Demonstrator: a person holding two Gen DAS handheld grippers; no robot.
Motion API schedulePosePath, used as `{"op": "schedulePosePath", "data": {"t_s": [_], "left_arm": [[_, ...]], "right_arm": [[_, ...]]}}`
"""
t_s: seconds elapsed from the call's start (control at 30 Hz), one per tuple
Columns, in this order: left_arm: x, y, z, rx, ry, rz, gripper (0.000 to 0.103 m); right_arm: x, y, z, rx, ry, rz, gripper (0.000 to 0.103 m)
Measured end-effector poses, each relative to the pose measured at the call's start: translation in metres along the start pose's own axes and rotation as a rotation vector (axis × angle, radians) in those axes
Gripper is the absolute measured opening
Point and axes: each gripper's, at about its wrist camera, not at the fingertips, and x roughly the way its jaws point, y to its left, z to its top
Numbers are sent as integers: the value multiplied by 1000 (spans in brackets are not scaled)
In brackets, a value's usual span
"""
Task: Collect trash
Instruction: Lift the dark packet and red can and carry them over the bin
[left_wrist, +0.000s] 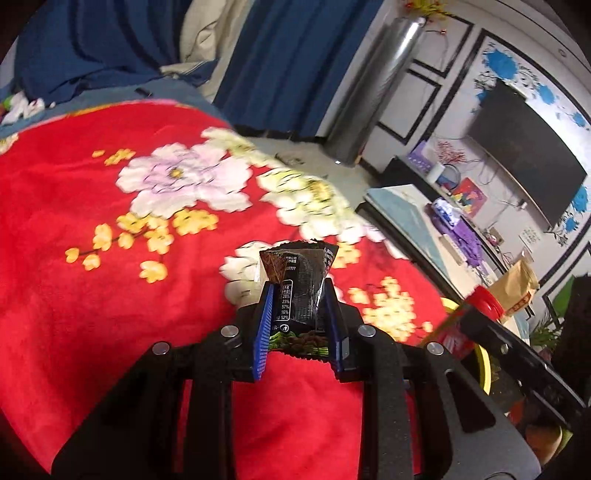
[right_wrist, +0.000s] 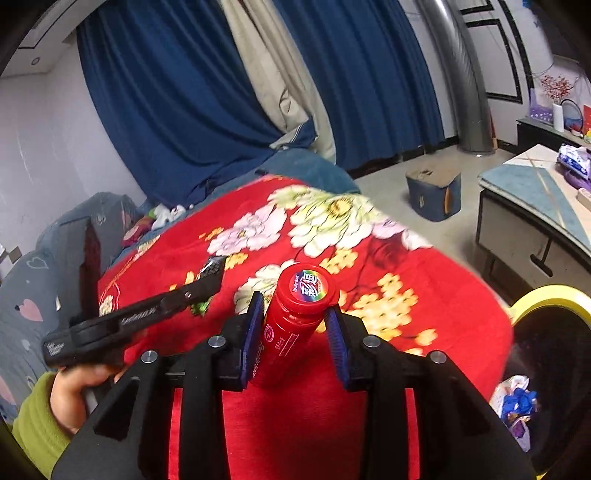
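Blue fingers (left_wrist: 263, 328) hide the black wrapper's (left_wrist: 303, 291) lower edges.

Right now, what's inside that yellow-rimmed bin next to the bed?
Inside the yellow-rimmed bin, crumpled blue, white and purple wrappers lie against the near wall. The rest of the bin's inside is dark, and its bottom is cut off by the picture's edge.

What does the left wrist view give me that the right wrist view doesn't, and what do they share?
Left wrist only: the left gripper clamped on a black snack wrapper, and the wall television.

Right wrist only: the right gripper clamped on a red bottle, the blue storage box on the floor, and trash inside the yellow-rimmed bin.

Both: the red floral blanket, blue curtains and the silver column.
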Motion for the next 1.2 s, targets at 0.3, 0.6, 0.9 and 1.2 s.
{"op": "schedulePosePath", "data": {"t_s": [0.3,0.6,0.9,1.2], "left_arm": [[-10,-38,-2,74,-34,-41,19],[-7,-82,-9,149,-28,-101,19],[-1,-116,-20,206,-15,-147,19],[6,-142,-29,257,0,-192,19]], "right_arm": [[-31,-26,9,22,-73,-49,31],[-58,-60,14,62,-121,-109,31],[-79,-79,16,65,-157,-159,31],[-97,-102,5,70,-166,-217,30]]}}
